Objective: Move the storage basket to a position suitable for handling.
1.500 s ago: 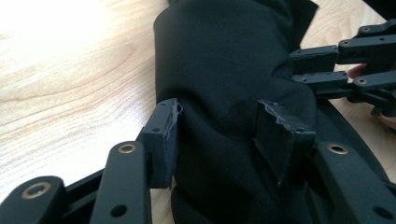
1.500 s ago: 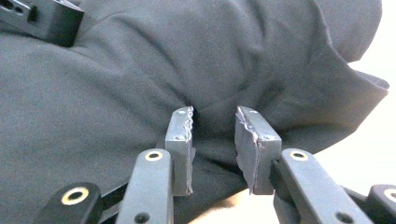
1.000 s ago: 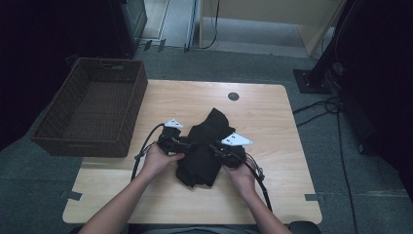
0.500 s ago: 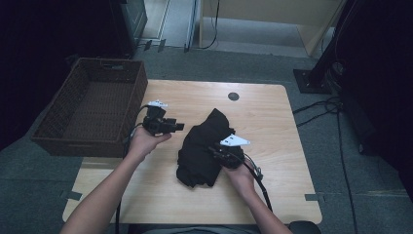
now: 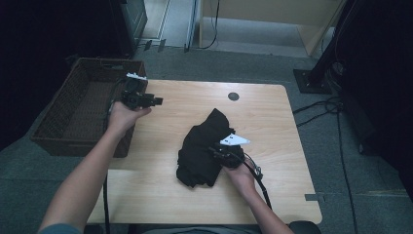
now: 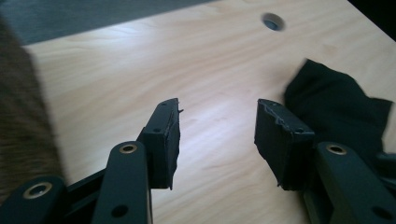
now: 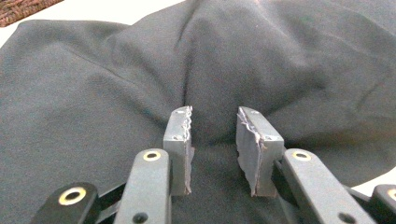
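A crumpled black cloth (image 5: 198, 158) lies in the middle of the wooden table (image 5: 272, 117). My right gripper (image 5: 214, 150) rests on the cloth's right side. In the right gripper view its jaws (image 7: 214, 112) pinch a raised fold of the cloth (image 7: 93, 70), and creases run into the gap. My left gripper (image 5: 157, 101) is held above the table's far left corner, beside the basket, pointing right. Its jaws (image 6: 217, 105) stand apart with bare tabletop between them, and the cloth (image 6: 336, 107) lies off to their right.
A dark wicker basket (image 5: 48, 139) sits off the table's left edge; its blurred side (image 6: 18, 93) shows in the left gripper view. A round cable hole (image 5: 233, 96) marks the table's far middle. Cables trail on the floor at the right.
My left gripper has left the cloth and moved up and to the left, over toward the basket. The right gripper has stayed on the cloth.
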A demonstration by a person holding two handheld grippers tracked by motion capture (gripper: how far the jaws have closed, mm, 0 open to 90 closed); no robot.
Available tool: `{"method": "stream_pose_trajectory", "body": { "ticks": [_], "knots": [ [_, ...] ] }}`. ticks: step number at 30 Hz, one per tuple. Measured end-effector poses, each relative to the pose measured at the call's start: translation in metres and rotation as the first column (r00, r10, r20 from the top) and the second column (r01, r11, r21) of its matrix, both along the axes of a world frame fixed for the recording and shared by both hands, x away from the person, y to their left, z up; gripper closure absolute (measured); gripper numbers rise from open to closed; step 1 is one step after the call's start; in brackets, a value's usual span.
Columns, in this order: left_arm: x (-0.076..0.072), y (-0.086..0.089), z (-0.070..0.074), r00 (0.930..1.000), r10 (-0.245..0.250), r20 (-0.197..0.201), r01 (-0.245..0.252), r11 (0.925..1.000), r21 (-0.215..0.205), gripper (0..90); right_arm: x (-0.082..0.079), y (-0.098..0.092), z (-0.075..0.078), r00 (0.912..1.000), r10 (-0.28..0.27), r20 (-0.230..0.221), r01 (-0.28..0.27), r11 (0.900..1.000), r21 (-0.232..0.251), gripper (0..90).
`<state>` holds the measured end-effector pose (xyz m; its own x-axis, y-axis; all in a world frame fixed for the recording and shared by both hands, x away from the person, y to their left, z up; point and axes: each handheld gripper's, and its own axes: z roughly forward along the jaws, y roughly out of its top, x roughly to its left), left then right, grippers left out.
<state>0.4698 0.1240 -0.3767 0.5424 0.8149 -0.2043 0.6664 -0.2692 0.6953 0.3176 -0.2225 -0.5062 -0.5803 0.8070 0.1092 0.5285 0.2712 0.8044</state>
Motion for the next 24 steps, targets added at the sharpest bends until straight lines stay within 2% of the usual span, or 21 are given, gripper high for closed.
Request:
{"method": "stream_pose_trajectory", "body": {
  "ticks": [6,10,13,18,21,23,24],
  "knots": [
    [0.011,0.037,0.003,0.9964,0.085,0.004,-0.085,0.996,0.028,49.9,0.001,-0.001,0.0,1.0,0.003,-0.006,-0.003,1.0,0.002,65.4],
    [0.014,0.06,-0.002,0.9892,0.146,-0.009,-0.146,0.9885,0.04,50.0,0.001,-0.002,-0.001,1.0,0.002,-0.007,-0.002,1.0,0.009,65.2],
    [0.014,0.07,-0.009,0.9835,0.18,-0.015,-0.179,0.9831,0.038,50.0,0.001,-0.002,-0.001,1.0,0.002,-0.005,-0.002,1.0,0.007,65.2],
    [0.013,0.069,-0.026,0.9812,0.186,-0.053,-0.183,0.9815,0.058,50.2,0.001,-0.002,-0.001,1.0,0.001,-0.003,-0.001,1.0,0.007,65.3],
    [0.013,0.064,-0.034,0.9809,0.179,-0.076,-0.174,0.9823,0.07,54.5,0.001,-0.002,-0.001,1.0,0.002,-0.003,-0.002,1.0,0.008,65.2],
    [0.013,0.061,-0.038,0.982,0.158,-0.102,-0.153,0.9864,0.059,60.9,0.001,-0.002,-0.002,1.0,0.001,-0.003,-0.001,1.0,0.009,65.2],
    [0.014,0.06,-0.04,0.9801,0.164,-0.112,-0.158,0.9858,0.055,62.8,0.001,-0.002,-0.002,1.0,0.001,-0.003,-0.001,1.0,0.009,65.1]
  ]
}}
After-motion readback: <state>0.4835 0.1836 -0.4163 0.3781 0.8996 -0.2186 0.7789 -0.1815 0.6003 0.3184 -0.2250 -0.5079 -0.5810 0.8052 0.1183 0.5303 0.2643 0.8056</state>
